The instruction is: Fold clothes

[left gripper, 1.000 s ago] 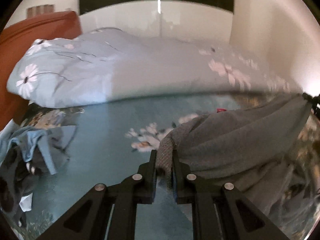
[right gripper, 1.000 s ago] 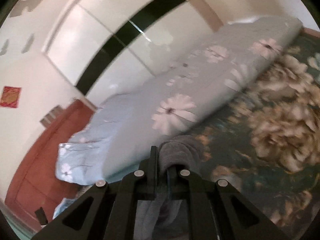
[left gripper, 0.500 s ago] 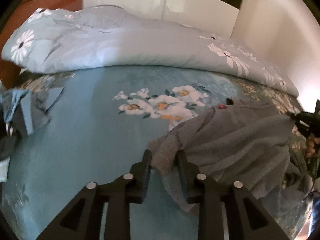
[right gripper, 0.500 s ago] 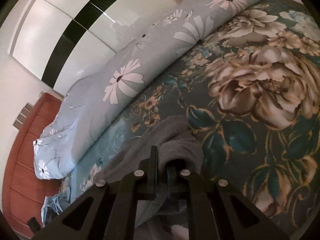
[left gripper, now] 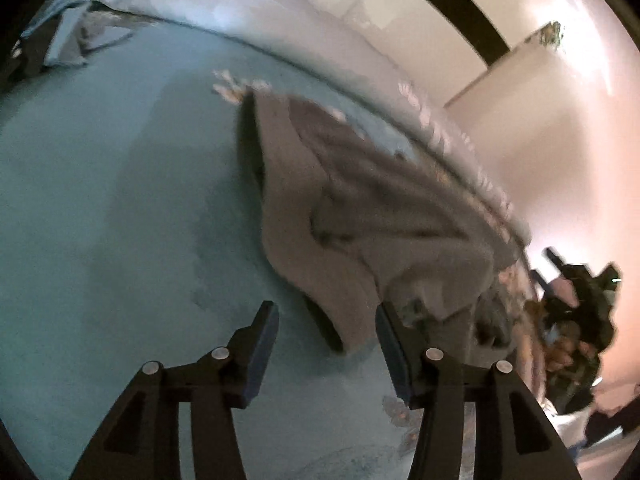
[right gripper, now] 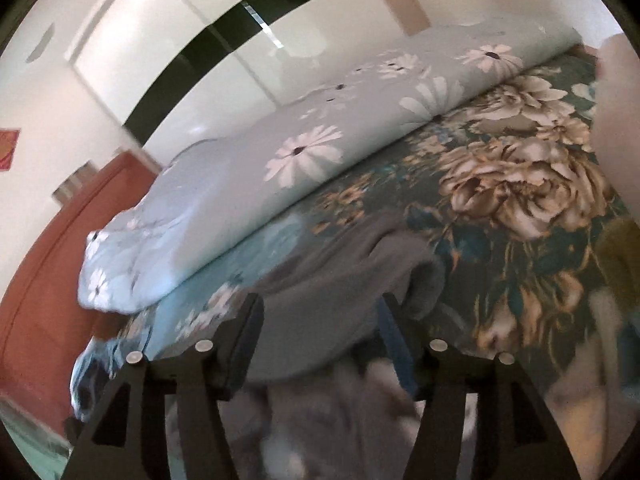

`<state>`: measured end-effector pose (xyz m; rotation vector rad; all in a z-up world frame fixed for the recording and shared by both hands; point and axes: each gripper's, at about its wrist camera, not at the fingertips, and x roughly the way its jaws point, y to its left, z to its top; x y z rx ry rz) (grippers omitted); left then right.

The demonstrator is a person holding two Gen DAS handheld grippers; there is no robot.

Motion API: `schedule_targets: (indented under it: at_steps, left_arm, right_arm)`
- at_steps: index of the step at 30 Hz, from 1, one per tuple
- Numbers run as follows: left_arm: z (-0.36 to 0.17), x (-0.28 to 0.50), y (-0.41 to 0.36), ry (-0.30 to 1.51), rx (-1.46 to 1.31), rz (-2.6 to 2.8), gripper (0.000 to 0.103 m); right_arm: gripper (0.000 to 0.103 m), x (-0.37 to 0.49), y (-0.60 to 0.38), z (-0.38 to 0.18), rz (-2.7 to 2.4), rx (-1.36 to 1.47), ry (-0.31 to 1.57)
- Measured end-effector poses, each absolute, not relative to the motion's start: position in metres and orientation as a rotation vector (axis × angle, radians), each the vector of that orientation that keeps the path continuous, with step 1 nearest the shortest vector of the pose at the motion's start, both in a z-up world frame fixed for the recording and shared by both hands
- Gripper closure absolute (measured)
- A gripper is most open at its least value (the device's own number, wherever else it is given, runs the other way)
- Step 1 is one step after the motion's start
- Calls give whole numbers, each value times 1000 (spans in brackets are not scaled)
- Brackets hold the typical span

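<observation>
Half a second before, both tools had been clamped on the grey garment (left gripper: 360, 208); now the left tool (left gripper: 326, 344) and the right tool (right gripper: 320, 336) each stood with fingers apart, and the garment lay slack on the bed (left gripper: 120, 200), which suggested a fold had just been laid down. The left view showed it stretching toward 1 o'clock beside the quilt (left gripper: 320, 40) and other clothes (left gripper: 60, 32) at 10 o'clock; the right view showed only its near edge (right gripper: 340, 272).
</observation>
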<state>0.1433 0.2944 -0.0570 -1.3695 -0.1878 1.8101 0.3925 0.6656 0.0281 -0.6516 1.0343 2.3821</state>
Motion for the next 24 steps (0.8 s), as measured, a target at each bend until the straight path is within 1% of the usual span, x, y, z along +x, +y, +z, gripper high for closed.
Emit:
schedule_targets:
  at_steps: [5, 7, 9, 10, 11, 13, 14, 17, 20, 24]
  left_arm:
    - [-64, 151, 306, -215, -1371, 1808, 47]
    - [-64, 153, 310, -224, -1359, 1821, 49]
    - [-65, 151, 314, -237, -1354, 1838, 55]
    - [-65, 151, 315, -240, -1353, 1855, 62]
    - [-65, 150, 315, -240, -1352, 1876, 77]
    - [-63, 147, 311, -265, -1344, 1904, 94]
    - [-59, 144, 305, -302, -1335, 1904, 98]
    - [-36, 133, 277, -335, -1273, 1974, 99]
    - [-6, 119, 231, -351, -1188, 2063, 99]
    - [17, 101, 160, -383, -1121, 2182, 99]
  right_arm:
    - [42, 418, 632, 31, 2426, -674, 1016]
    - [42, 429, 619, 32, 2444, -683, 1009]
    - [42, 439, 613, 31, 2437, -688, 1014]
    - [42, 444, 611, 31, 2430, -690, 1018]
    - [42, 449, 609, 31, 2422, -692, 1023]
    - [42, 458, 605, 30, 2407, -695, 1032]
    - [42, 463, 603, 29, 2400, -697, 1037]
    - [42, 478, 598, 28, 2377, -703, 1051]
    - [42, 492, 592, 26, 2356, -708, 1067]
    - [42, 495, 582, 15, 2337, -733, 1102]
